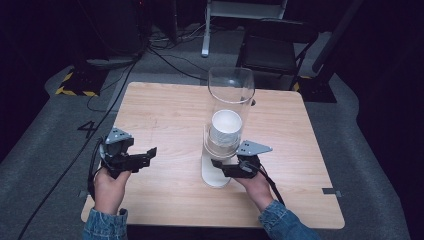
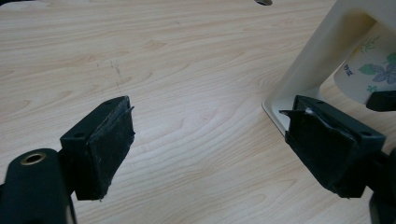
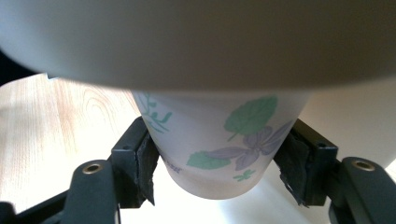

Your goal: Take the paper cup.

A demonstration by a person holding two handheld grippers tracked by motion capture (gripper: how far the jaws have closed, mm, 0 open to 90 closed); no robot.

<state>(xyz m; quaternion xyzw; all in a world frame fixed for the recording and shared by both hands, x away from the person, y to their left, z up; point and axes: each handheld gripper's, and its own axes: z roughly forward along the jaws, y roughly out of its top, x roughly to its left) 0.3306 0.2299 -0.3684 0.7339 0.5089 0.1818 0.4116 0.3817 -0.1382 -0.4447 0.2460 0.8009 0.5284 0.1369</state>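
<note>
The wooden table (image 1: 165, 120) lies bare across its left half, dark floor around it. Near the table's near-right middle stands a cup dispenser (image 1: 227, 107), a clear tube holding stacked paper cups. The right gripper (image 3: 217, 158) grasps the lowest flowered cup (image 3: 219, 140) under it. The left gripper (image 2: 210, 149) hangs released beside it.

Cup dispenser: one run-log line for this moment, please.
right gripper: shut on bottom cup | dispenser: upright, cups stacked inside | left gripper: open, empty, over table

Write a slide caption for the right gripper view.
Right tool clamps a floral paper cup beneath the dispenser.
</note>
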